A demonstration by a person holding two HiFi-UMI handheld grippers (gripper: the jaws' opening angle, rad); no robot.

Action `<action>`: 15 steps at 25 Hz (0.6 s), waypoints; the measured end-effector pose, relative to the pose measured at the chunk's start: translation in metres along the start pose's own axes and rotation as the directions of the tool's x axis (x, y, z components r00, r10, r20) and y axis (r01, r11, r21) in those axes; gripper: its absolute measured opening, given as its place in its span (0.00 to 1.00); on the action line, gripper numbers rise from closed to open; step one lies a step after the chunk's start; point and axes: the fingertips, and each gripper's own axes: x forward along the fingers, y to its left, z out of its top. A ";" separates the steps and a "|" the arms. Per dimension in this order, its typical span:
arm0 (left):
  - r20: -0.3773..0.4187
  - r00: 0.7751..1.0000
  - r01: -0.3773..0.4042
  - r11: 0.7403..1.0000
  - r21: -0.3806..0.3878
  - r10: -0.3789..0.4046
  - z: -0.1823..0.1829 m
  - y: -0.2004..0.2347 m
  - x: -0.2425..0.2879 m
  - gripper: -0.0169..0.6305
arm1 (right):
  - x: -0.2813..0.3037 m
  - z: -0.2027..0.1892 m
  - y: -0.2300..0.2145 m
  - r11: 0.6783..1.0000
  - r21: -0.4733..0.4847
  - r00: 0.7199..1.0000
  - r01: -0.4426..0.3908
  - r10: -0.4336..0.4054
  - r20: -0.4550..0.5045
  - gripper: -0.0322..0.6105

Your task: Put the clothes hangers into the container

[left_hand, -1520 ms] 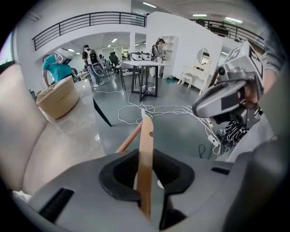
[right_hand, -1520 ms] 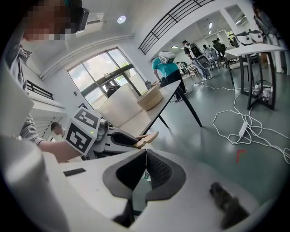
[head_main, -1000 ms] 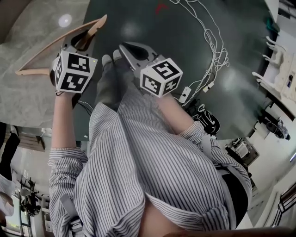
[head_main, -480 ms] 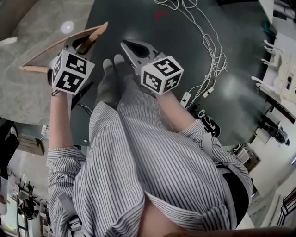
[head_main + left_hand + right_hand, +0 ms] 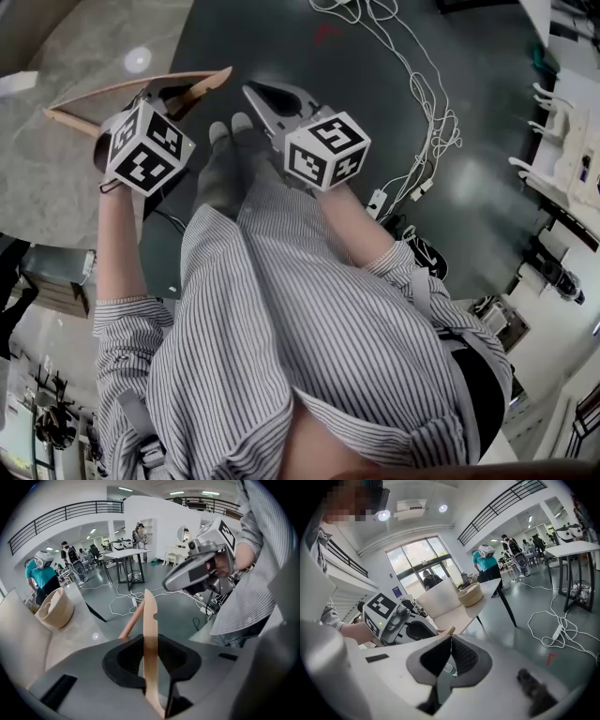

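while the left gripper does the carrying, its jaws pinch one flat wooden arm of the clothes hanger edge-on, a little short of the notched tip. that narrow grip on the stiff arm probably stops the frame from swinging. in the head view the rest of the hanger trails out to the left, clear of the person's body and tilted above the edge of the pale table.

just beside it, the right gripper has its jaws closed together with nothing between them. it points out over the dark floor and touches neither the hanger nor the other gripper. it looks idle, parked close enough to steady the load if needed.

below both, white cables loop across the floor, well to the right of the hanger.

farther off, a woven basket stands upright on the pale table beside a white panel. i take this to be the container. it is well apart from the hanger and outside the head view, so the hanger is in hand but not yet delivered. the next move would be carrying it across and lowering it past the rim.
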 end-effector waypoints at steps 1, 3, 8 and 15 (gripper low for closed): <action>-0.003 1.000 0.005 1.000 0.008 -0.005 0.000 -0.002 -0.001 0.18 | -0.001 0.000 0.001 1.000 -0.001 1.000 0.000 0.000 0.002 0.07; -0.008 1.000 0.012 1.000 0.024 -0.012 -0.002 -0.005 -0.003 0.18 | -0.002 0.000 0.003 1.000 -0.003 1.000 0.000 0.000 0.004 0.07; 0.000 1.000 -0.013 0.997 0.076 0.013 -0.003 -0.010 -0.006 0.18 | -0.005 -0.003 0.008 1.000 -0.008 1.000 -0.001 0.001 0.004 0.07; 0.101 0.990 -0.102 0.994 0.025 0.099 0.017 0.003 -0.022 0.18 | -0.010 0.001 0.010 1.000 -0.022 1.000 0.000 0.001 0.018 0.07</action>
